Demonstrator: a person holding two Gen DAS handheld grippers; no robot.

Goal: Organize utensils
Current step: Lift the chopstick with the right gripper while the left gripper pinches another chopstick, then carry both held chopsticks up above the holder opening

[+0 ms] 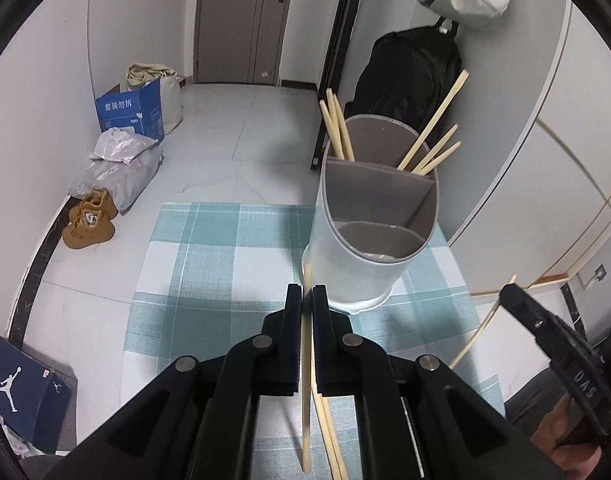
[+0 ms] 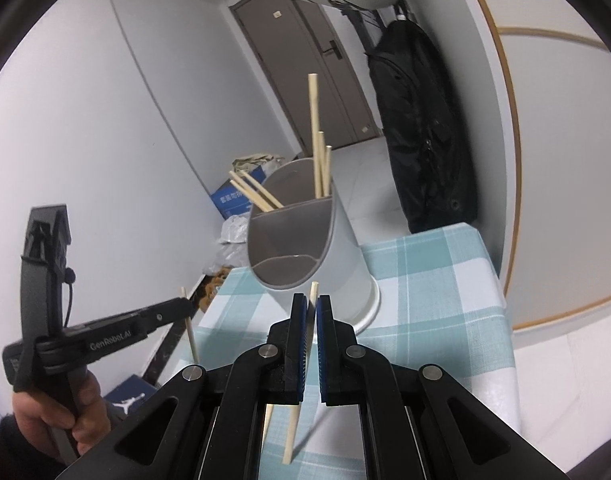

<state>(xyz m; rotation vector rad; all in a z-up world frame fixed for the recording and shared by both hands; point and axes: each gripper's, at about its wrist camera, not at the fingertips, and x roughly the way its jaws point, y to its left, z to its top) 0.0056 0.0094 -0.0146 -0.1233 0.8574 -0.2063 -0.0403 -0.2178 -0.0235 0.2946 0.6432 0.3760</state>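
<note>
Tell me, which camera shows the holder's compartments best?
The left wrist view: it looks down into the holder, showing both dividers and chopsticks behind. The right wrist view shows it tilted, compartments less clear.

White walls [image 1: 37, 92] enclosed a narrow hallway with a pale, glossy tiled floor [image 1: 241, 128] that ran to a grey-brown door [image 1: 241, 20] at its far end. Along the left wall sat a blue carton [image 1: 131, 110], grey parcel bags [image 1: 117, 172] and brown shoes [image 1: 90, 220]. A black coat [image 1: 405, 76] hung at the right, beside white panelling with thin gold trim [image 1: 561, 92].
</note>
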